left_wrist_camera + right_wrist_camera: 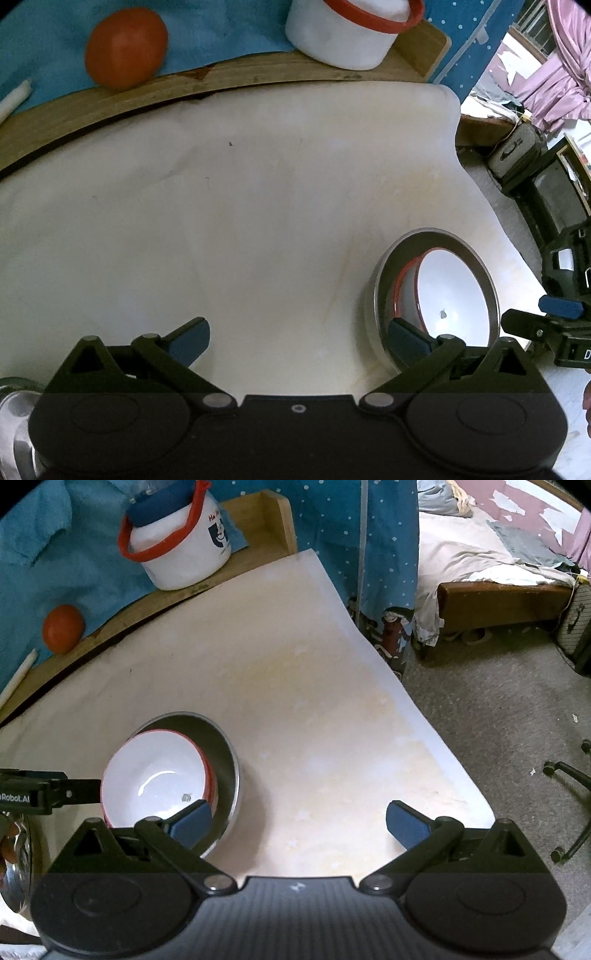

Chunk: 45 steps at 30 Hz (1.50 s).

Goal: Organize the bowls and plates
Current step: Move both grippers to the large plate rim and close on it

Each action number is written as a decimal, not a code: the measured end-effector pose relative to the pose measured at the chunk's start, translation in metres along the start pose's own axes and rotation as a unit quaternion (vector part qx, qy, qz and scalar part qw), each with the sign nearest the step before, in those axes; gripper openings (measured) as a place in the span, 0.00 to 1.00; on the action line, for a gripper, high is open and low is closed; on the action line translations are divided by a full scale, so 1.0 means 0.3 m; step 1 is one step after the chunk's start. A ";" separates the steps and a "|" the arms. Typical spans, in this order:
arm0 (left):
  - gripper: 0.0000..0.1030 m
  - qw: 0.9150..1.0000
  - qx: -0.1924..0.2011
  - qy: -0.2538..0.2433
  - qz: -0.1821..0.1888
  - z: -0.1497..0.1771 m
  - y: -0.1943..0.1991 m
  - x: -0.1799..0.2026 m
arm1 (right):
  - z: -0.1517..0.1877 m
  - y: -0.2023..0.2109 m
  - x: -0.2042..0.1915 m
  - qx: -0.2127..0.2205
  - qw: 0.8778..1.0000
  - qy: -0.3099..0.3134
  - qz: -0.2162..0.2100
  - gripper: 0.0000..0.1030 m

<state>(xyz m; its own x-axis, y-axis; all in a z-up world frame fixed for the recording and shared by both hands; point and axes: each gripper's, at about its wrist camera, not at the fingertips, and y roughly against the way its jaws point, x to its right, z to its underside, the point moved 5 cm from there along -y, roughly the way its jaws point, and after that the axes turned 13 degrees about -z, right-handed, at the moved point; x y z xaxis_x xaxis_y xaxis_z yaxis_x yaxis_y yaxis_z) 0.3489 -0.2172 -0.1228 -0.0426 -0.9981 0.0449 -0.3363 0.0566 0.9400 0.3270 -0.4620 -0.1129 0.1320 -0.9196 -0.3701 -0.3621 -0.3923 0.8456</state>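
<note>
We see one round silver metal bowl (pixel 225 760) on the cream-covered bench (pixel 314 709), at the lower left of the right wrist view. One white bowl with a red rim (pixel 155 775) sits tilted inside it. Our left claw (pixel 297 338) is spread wide with nothing between its blue tips, and its right tip is in front of the metal bowl. Our right claw (pixel 299 821) is spread wide too, with its left tip over the bowls. At the top, along the wooden edge, sit one orange-red round fruit (pixel 125 48), one white tub with a red rim (pixel 343 37) and one white stick (pixel 13 98). One shiny metal dish (pixel 18 867) peeks in at the lower left.
</note>
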 end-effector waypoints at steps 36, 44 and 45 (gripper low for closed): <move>0.79 0.999 -0.031 -0.021 -0.019 -0.016 -0.046 0.068 | -0.014 -0.092 -0.020 -0.039 0.997 0.020 -0.057 0.61; 0.58 0.999 -0.039 -0.014 0.004 -0.016 -0.036 0.087 | -0.014 -0.090 -0.031 -0.037 0.996 0.018 -0.081 0.41; 0.57 0.999 -0.041 -0.012 0.006 -0.017 -0.036 0.090 | -0.014 -0.090 -0.034 -0.037 0.996 0.018 -0.081 0.40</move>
<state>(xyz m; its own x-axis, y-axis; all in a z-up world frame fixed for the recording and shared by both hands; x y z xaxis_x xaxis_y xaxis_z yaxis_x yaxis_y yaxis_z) 0.3562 -0.2449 -0.1300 -0.0691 -0.9964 0.0482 -0.2580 0.0646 0.9640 0.3392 -0.4422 -0.1303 0.2171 -0.8440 -0.4904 -0.2648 -0.5345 0.8026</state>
